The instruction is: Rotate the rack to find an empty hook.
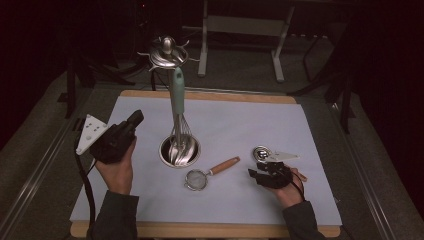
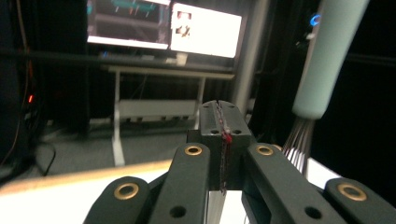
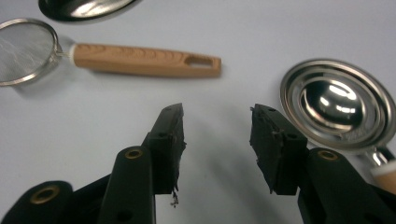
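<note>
Right hand-held gripper (image 3: 217,140) jaws apart, empty, near steel ladle (image 3: 338,105): rigid, slick, probably light; grip handle. Left hand-held gripper (image 2: 223,140) closed, empty.

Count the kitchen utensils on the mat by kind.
Whisk, mint handle: 1
Mesh strainer, wooden handle: 1
Steel scoop: 1
Total: 3
</note>
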A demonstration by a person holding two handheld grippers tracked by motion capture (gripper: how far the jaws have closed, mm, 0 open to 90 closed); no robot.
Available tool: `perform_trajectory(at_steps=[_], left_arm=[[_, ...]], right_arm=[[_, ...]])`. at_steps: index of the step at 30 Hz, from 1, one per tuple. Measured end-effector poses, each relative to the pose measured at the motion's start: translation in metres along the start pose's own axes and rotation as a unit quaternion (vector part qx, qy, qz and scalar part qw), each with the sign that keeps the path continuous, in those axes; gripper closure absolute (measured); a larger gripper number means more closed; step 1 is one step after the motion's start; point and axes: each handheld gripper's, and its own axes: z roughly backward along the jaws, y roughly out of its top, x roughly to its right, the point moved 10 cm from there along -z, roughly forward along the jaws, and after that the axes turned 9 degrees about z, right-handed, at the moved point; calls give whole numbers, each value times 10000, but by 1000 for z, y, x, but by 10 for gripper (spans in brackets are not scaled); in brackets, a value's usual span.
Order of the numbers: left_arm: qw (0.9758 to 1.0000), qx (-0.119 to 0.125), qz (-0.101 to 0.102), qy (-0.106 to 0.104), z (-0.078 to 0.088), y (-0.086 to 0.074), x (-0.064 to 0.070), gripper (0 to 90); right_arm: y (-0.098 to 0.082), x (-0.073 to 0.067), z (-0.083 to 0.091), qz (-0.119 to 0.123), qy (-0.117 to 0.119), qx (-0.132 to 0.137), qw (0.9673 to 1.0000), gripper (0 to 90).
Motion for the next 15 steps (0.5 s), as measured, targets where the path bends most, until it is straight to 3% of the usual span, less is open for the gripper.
perform_trajectory(at_steps=[5,10,15], left_arm=[[9991,305,-221,-197,-7,29,19,898],[9967,579,-440,-375,-11,52,37,898],[9951,738,-470,-468,-17,65,46,898]], right_arm=[[-9,5,2,-80,-57,-44,9999,536],[-11,10,6,-188,-117,5,9998,537],[-11,8,6,-174,-83,16,9998,537]])
